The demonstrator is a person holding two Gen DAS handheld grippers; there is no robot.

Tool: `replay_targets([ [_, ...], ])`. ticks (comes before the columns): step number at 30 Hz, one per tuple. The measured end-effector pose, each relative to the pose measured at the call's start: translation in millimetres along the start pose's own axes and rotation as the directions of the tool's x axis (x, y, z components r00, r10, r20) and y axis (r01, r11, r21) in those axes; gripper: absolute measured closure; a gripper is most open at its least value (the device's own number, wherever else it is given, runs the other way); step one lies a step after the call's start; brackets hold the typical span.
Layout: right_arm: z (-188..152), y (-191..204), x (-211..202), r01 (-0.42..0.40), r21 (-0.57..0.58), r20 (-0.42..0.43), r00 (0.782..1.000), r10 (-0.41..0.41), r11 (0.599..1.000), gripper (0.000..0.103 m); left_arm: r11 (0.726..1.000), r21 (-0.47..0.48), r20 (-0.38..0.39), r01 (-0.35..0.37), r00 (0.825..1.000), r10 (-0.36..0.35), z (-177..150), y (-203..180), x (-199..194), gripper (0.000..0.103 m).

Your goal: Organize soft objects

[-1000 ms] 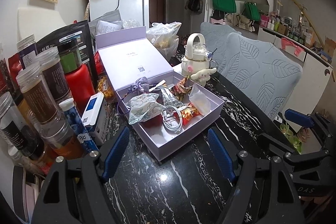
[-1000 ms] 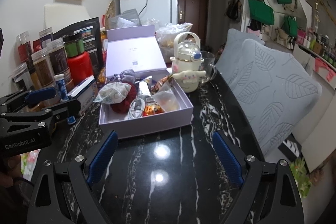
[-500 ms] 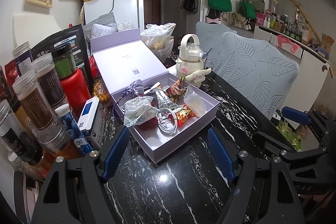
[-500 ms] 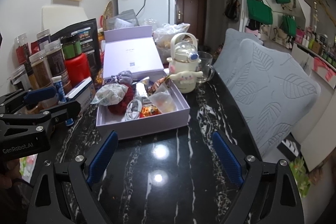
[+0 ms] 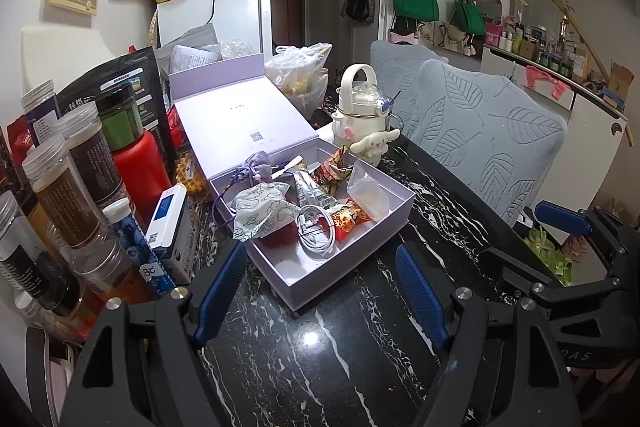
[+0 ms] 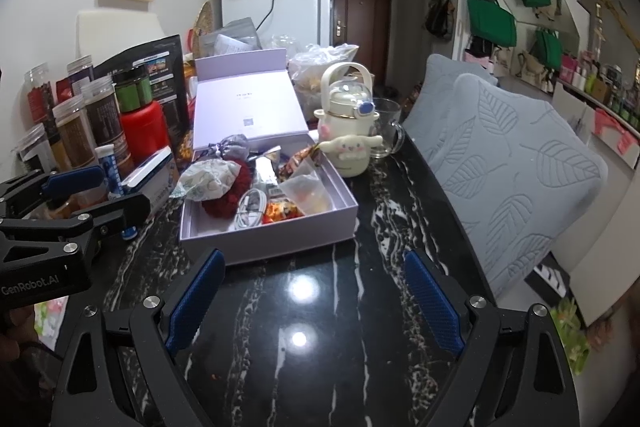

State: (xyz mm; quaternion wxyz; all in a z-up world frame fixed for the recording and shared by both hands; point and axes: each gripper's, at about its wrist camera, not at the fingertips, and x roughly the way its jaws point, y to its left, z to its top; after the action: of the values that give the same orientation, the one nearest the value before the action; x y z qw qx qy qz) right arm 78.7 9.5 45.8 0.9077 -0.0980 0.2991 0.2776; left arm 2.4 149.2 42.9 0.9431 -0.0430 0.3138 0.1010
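Observation:
An open lilac box (image 5: pixel 352 259) (image 6: pixel 280 231) sits on the black marble table. Inside lie a patterned cloth pouch (image 5: pixel 260 207) (image 6: pixel 210 179) over a red woolly thing (image 6: pixel 226 201), a purple drawstring pouch (image 5: pixel 256 167) (image 6: pixel 234 145), a white cable (image 5: pixel 316 227) (image 6: pixel 250 211), snack packets (image 5: pixel 350 217) and a clear bag (image 5: pixel 368 191). My left gripper (image 5: pixel 320 291) is open and empty just in front of the box. My right gripper (image 6: pixel 314 301) is open and empty, also short of the box.
Jars, a red bottle (image 5: pixel 138 171) and a white-blue carton (image 5: pixel 168 223) crowd the left side. A cream kettle-shaped bottle with a plush dog (image 5: pixel 366 131) (image 6: pixel 350 135) and a glass mug (image 6: pixel 386 131) stand behind the box. Grey cushioned chairs (image 6: pixel 516 167) line the right edge.
Both grippers have drawn back and risen slightly from the box; the box looks a little farther away. Both stay open and empty.

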Motion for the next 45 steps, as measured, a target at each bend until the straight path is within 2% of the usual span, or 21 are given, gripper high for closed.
replay_targets([
  [20,-1,5,-3,0.001,-0.008,-0.005,1.000,-0.001,1.000,0.010,1.000,0.010,-0.001,0.004,1.000,-0.004,0,0,-8,0.026],
  [45,-7,7,-11,0.018,-0.022,0.000,1.000,-0.018,1.000,0.010,0.999,0.006,-0.011,-0.038,0.999,0.039,-4,0,-16,0.026],
])
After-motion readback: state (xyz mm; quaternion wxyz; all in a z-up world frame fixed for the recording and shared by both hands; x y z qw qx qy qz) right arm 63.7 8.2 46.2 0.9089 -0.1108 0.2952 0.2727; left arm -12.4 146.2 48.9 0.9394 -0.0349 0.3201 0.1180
